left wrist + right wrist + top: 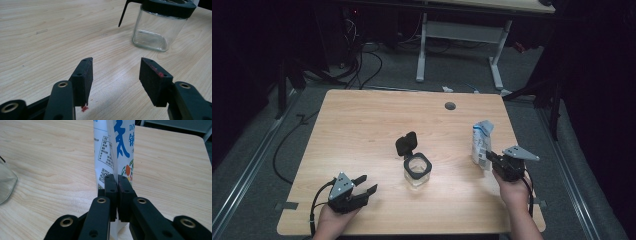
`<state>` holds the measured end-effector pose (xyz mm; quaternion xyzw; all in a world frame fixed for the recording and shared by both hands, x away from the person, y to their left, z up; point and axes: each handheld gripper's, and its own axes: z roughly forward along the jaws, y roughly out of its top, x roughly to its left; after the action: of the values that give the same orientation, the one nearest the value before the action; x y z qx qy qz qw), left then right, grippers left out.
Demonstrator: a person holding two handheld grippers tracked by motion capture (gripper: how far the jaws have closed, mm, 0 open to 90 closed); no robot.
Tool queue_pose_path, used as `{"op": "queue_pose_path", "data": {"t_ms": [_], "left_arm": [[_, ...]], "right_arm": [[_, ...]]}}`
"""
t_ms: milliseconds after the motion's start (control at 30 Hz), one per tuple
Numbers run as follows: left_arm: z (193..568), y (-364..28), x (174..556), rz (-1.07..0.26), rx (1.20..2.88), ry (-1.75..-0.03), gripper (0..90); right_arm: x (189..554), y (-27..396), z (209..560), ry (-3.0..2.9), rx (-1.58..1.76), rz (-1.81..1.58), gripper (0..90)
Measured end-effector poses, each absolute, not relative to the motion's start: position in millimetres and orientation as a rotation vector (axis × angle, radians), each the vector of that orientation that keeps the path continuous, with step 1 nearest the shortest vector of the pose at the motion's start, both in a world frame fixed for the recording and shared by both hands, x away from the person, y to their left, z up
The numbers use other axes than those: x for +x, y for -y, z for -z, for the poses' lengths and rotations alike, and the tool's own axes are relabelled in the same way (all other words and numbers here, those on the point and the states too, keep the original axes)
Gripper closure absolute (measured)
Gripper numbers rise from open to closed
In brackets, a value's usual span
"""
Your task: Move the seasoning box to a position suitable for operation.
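**Right claw pinching pouch; left claw spread beside open jar**

The right claw (490, 158) sits near the right edge of the tabletop (362, 125). Its jaws are pressed together on a thin fold at the near edge of the white-and-blue pouch (481, 141). In the right gripper view the two black pads meet with only the pouch material (117, 155) between them. The pouch stands upright on the tabletop, printed with blue characters and a small fruit picture, with its top crumpled.

The left claw (365, 184) rests low at the near left part of the tabletop, held by the person's left hand (332, 220). Its jaws stand spread, with nothing between them; the left gripper view shows bare wood in the gap. One pad (155, 80) carries a red smear.

The glass jar (417, 171) stands near the middle of the tabletop, to the right of and slightly beyond the left claw, and well apart from the pouch. It is square-shouldered, clear, with a black collar. Its black lid (406, 144) is flipped open and tilts up on the far side.

A round grey grommet (450, 106) sits toward the far edge of the tabletop.
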<state>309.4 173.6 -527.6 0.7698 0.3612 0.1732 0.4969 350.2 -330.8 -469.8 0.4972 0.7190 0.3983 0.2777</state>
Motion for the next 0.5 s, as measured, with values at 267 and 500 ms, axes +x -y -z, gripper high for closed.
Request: {"op": "queue_pose_path", "data": {"t_ms": [267,500], "left_arm": [[528,-173,309,-0.421,1.865,-0.874,44.6],[529,-172,309,-0.424,1.874,-0.87,44.6]], "right_arm": [[346,333,478,-1.935,1.331,-1.095,87.7],[339,336,486,-1.893,1.356,-1.121,87.4]]}}
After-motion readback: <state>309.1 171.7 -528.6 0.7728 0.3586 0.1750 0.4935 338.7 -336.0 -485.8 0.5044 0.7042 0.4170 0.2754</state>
